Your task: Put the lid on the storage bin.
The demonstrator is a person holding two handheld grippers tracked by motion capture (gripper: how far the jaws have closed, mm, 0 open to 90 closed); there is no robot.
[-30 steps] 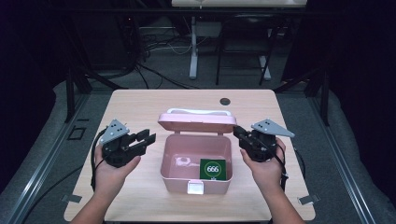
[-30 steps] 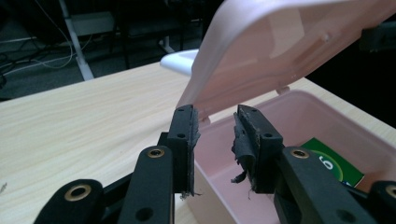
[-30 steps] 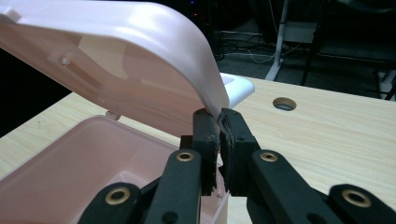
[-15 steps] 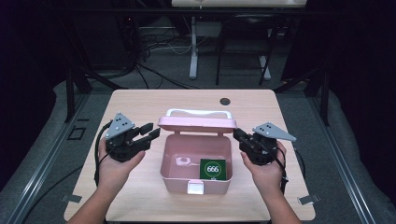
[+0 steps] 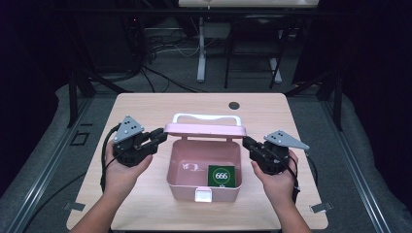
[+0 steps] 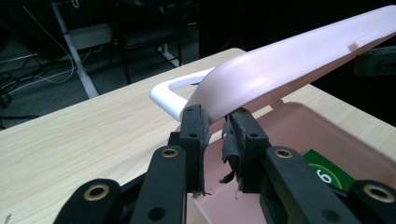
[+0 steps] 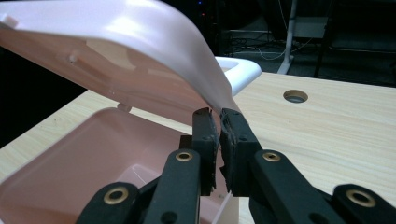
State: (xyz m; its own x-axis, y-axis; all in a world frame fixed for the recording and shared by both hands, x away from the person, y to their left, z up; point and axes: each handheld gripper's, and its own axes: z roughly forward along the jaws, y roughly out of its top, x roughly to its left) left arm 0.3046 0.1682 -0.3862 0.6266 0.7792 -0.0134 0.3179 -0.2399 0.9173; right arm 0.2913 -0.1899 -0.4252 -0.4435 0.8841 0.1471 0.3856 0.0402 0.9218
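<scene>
We clamp the left gripper [image 6: 217,128] and right gripper [image 7: 219,122] on opposite side rims of the pink lid [image 5: 206,129], its jaws just closed, so it swings evenly over the box [image 5: 204,187] mid-table [image 5: 145,104]; the right grip looks, perhaps, slight.

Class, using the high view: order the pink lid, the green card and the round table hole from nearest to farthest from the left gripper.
1. Pink lid, at the left gripper fingers.
2. Green card, in the box, right part.
3. Round table hole, at the far edge.
</scene>
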